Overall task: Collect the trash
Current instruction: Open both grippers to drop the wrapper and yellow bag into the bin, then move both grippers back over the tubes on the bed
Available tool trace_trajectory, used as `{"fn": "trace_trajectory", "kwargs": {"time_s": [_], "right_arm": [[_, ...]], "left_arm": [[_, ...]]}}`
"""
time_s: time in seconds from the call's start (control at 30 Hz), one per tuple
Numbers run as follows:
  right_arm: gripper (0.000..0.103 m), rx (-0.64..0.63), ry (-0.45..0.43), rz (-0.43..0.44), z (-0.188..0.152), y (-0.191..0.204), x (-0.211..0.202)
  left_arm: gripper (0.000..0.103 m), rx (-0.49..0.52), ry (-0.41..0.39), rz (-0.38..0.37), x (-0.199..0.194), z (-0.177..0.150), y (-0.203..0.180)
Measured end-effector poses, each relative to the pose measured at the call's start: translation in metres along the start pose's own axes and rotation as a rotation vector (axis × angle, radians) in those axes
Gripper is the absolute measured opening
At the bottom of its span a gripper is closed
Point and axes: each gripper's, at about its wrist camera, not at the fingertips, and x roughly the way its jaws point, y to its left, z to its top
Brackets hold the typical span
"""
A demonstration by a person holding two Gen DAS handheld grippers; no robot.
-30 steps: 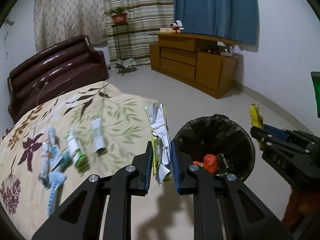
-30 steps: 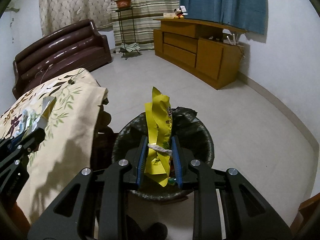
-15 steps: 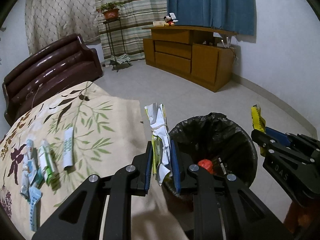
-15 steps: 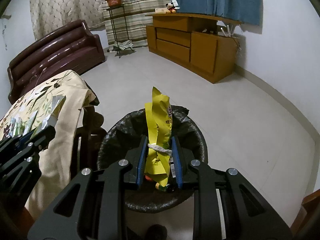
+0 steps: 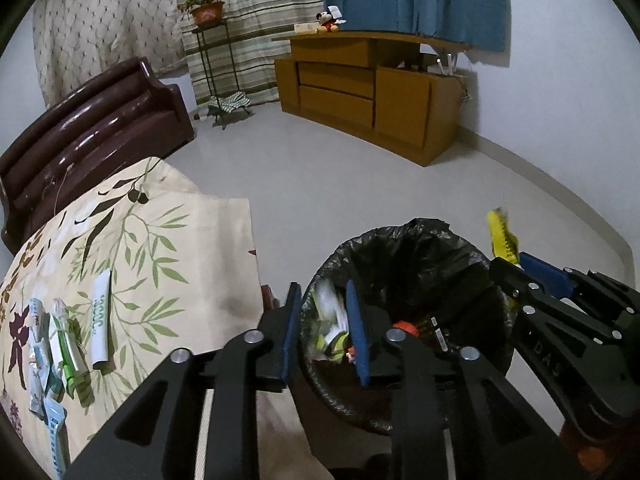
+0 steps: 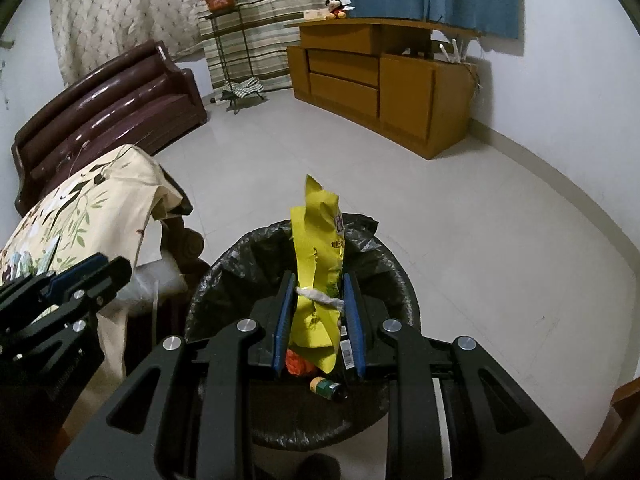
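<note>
A black-lined trash bin (image 5: 420,248) stands on the floor beside the table. My left gripper (image 5: 325,332) is open over the bin's left rim, and a white-green wrapper (image 5: 330,320) is blurred between its jaws, dropping into the bin. My right gripper (image 6: 319,312) is shut on a tied yellow snack wrapper (image 6: 318,240) and holds it upright over the bin (image 6: 240,256). The right gripper also shows in the left wrist view (image 5: 520,276). Several wrappers (image 5: 64,344) lie on the leaf-print tablecloth (image 5: 168,248).
An orange scrap (image 6: 298,362) and a small bottle (image 6: 326,387) lie inside the bin. A brown sofa (image 5: 92,132), a plant stand (image 5: 216,60) and a wooden cabinet (image 5: 372,92) stand across the grey floor.
My left gripper has moved right from the table's edge to over the bin and opened, letting go of the white-green wrapper. My right gripper still holds the yellow wrapper over the bin.
</note>
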Motion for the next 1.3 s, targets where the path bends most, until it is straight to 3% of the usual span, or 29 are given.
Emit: {"fn": "trace_trajectory", "kwargs": {"time_s": [0.1,0.4,0.6,0.83,1.3], "right_arm": [[0.038,0.017,0.005,-0.004,0.0,-0.004,0.003],[0.04,0.024,-0.001,-0.011,-0.003,-0.006,-0.001],[0.047,0.013,-0.005,-0.002,-0.007,0.004,-0.008],[0.055,-0.021,-0.007,0.017,-0.012,0.027,-0.021],[0.059,-0.115,-0.005,0.112,-0.022,0.094,-0.04]], "left_arm": [[0.042,-0.024,0.0,0.004,-0.001,-0.001,0.004],[0.055,-0.054,-0.017,0.021,-0.009,-0.004,0.014],[0.061,-0.073,-0.027,0.031,-0.02,-0.008,0.026],[0.062,-0.092,-0.052,0.065,-0.04,-0.021,0.047],[0.064,-0.181,-0.064,0.177,-0.086,-0.06,0.116]]}}
